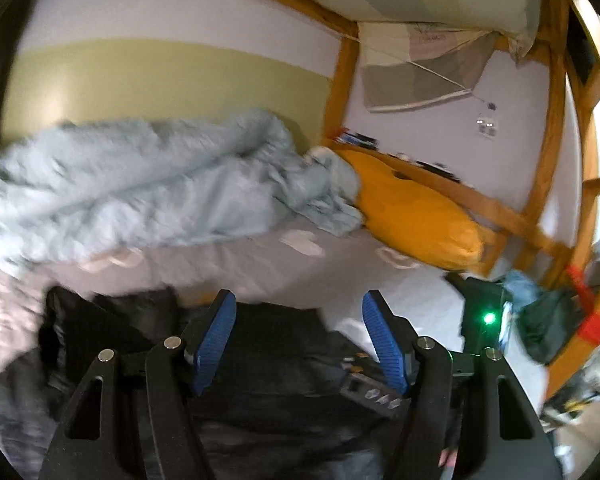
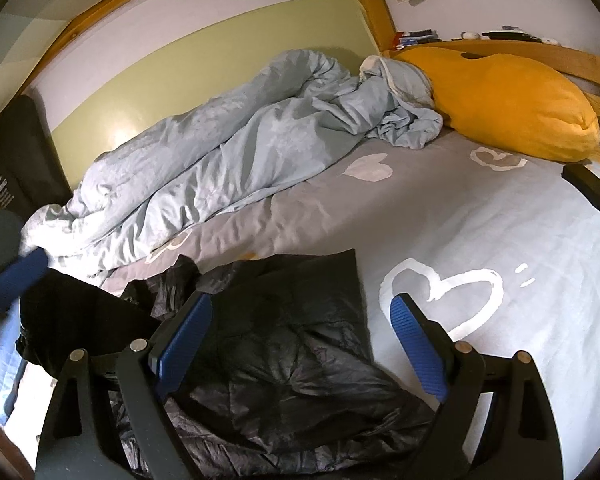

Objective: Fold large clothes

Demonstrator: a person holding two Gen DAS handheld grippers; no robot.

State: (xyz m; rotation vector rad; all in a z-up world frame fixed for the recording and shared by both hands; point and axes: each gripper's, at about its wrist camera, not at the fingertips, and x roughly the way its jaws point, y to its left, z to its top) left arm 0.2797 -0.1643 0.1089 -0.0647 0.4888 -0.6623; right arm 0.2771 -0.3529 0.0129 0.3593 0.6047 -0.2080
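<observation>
A black quilted jacket (image 2: 292,340) lies crumpled on the grey bed sheet (image 2: 440,220) near the front edge. My right gripper (image 2: 302,302) hangs open just above it, its blue pads wide apart with nothing between them. In the blurred left wrist view, my left gripper (image 1: 300,304) is also open over the black jacket (image 1: 276,344), and no fabric is pinched between its pads. One blue pad (image 2: 16,280) of the left gripper shows at the left edge of the right wrist view, beside the jacket's left part.
A rumpled light-blue duvet (image 2: 228,144) lies along the green wall. An orange pillow (image 2: 508,104) sits at the wooden headboard (image 2: 572,60). A flat black device (image 2: 590,190) rests on the sheet at right. A black unit with a green light (image 1: 488,318) is at right.
</observation>
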